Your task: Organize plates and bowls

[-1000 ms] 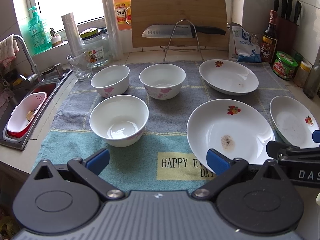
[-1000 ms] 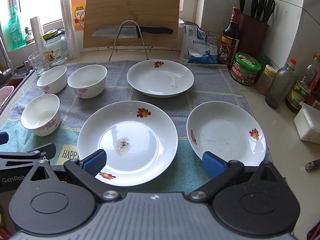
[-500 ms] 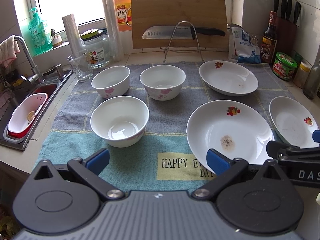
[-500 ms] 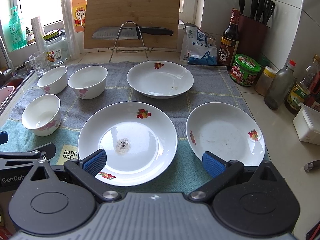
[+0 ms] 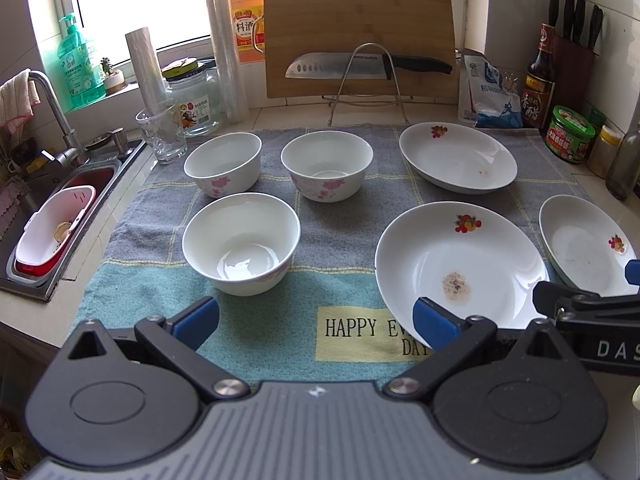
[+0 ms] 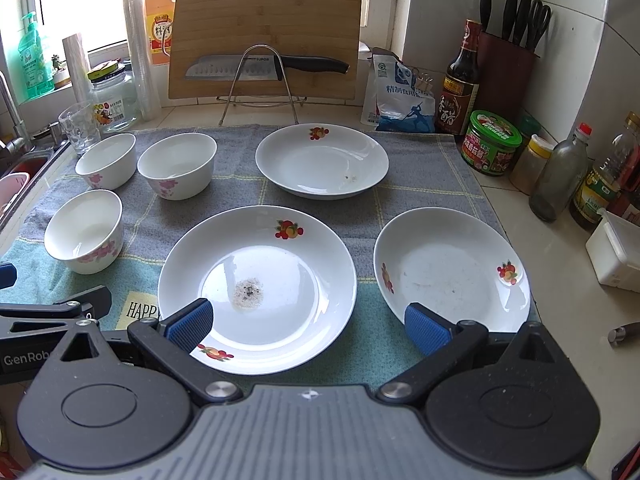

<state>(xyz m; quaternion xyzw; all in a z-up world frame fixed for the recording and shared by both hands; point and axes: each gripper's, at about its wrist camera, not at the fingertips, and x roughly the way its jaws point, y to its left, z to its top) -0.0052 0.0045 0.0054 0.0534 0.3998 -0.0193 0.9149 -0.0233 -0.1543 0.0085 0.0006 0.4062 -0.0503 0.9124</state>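
Observation:
Three white floral bowls sit on a towel at the left: a near bowl (image 5: 241, 242) (image 6: 84, 232), a far left bowl (image 5: 223, 163) (image 6: 106, 160) and a far middle bowl (image 5: 327, 169) (image 6: 177, 165). Three white plates lie at the right: a large plate with a dirty spot (image 5: 460, 266) (image 6: 258, 286), a far plate (image 5: 458, 157) (image 6: 322, 160) and a right plate (image 5: 584, 246) (image 6: 450, 268). My left gripper (image 5: 316, 322) is open and empty, above the towel's near edge. My right gripper (image 6: 306, 324) is open and empty, over the large plate's near rim.
A sink (image 5: 48, 216) with a red and white basket lies at the left. A glass (image 5: 161, 132), a jar, a cutting board (image 5: 360, 32) and a knife on a rack stand behind. Bottles and jars (image 6: 494, 142) line the right; a white box (image 6: 616, 252) sits there.
Both grippers have edged slightly back or upward, so the dishes sit a little lower in view. Nothing was taken hold of or moved.

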